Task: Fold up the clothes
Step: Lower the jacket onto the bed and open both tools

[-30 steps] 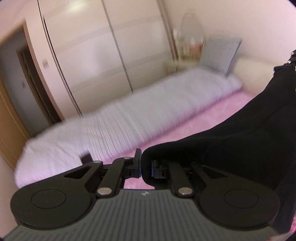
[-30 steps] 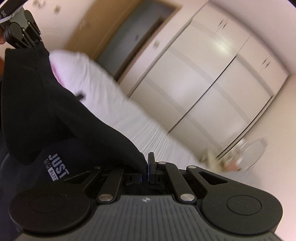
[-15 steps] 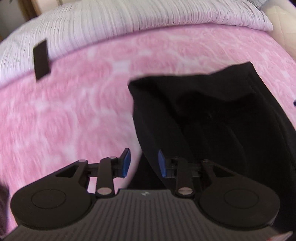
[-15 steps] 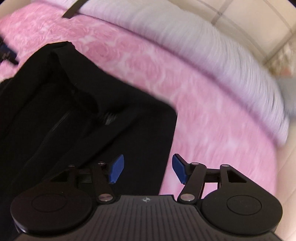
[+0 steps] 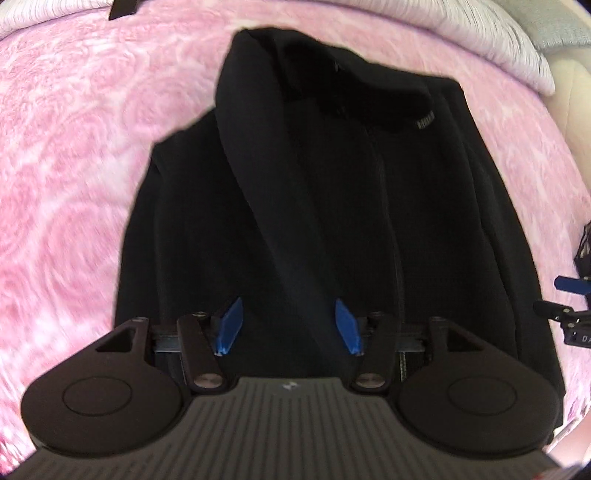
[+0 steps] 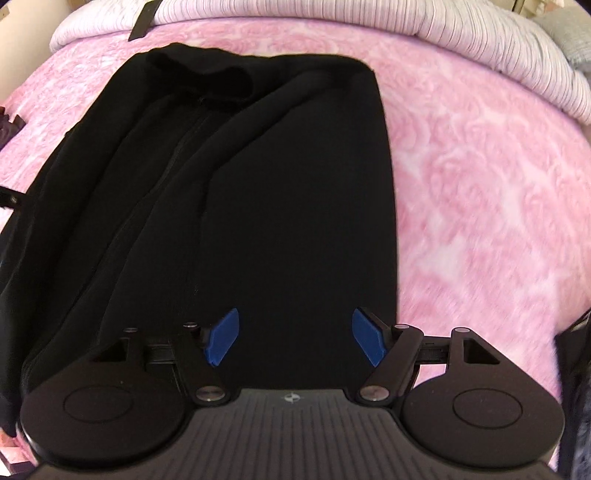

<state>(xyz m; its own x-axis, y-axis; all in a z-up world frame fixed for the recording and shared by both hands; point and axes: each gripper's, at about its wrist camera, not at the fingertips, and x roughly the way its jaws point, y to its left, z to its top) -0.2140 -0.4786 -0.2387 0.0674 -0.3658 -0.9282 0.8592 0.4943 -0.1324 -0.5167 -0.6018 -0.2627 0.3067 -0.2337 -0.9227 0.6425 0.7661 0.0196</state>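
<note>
Looking down over the bed, both grippers are pointed steeply at a black jacket (image 5: 332, 192) that's lying flat on the pink rose-patterned blanket (image 5: 66, 177). The left gripper (image 5: 288, 325) has its blue pads (image 5: 229, 325) a moderate way apart and its jaws are opening; the black fabric shows in the gap between them, but the pads aren't pressing on it. The right gripper (image 6: 295, 338) is spread wider, its jaws opening too, again just hovering over cloth with nothing clamped between the pads (image 6: 221, 341).

The jacket has a zipper running up the front and its sleeves are laid lengthwise over the body, so it already looks like a long narrow panel. In the right wrist view the right side edge is straight and tidy, with the collar end bunched up a bit at the far side. There's a small grey label (image 5: 424, 122) near the collar in the left wrist view, too blurry to read.

Along the far side of the bed runs a white ribbed duvet (image 6: 480, 40), with a small dark flat thing (image 6: 142, 22) lying on it, can't tell what it is. A grey pillow (image 5: 554, 26) peeks in at the far corner. The right gripper also shows at the edge of the left wrist view, just beside the jacket.
</note>
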